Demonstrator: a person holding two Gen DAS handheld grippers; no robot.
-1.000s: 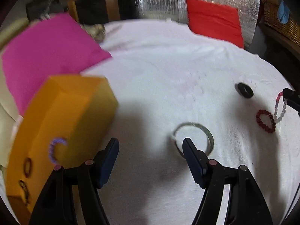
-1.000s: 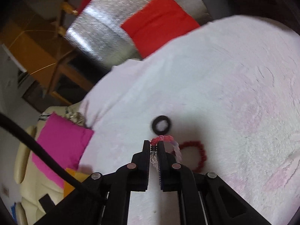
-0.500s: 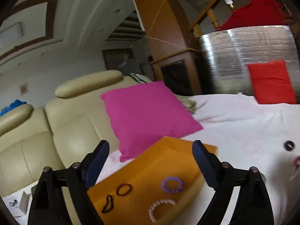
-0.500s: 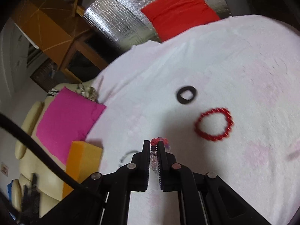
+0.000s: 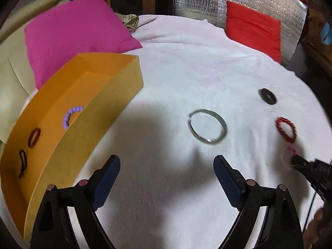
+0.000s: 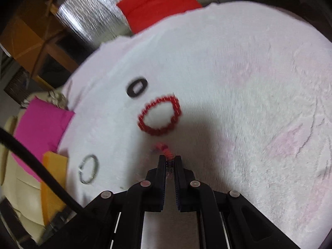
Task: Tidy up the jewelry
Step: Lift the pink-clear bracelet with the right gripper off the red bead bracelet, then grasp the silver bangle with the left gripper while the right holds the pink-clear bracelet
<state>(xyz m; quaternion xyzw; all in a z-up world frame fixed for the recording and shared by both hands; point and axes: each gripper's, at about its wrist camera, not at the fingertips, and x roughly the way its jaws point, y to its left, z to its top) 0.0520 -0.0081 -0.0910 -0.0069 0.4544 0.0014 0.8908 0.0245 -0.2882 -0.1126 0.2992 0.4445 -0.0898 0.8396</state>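
Right gripper (image 6: 169, 159) fingers pinch pink bead strand (image 6: 166, 149), low over white blanket (image 6: 249, 83). Left gripper (image 5: 167, 167) spread, empty. Orange box (image 5: 116, 83) at 9 o'clock: carry the strand level, release inside.

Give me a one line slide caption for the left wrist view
Open left gripper above white blanket, facing silver bangle, with orange box of bracelets alongside.

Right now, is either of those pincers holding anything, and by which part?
The right gripper pinches a pink beaded bracelet by a short stretch of its strand. The left gripper is open, holding nothing.
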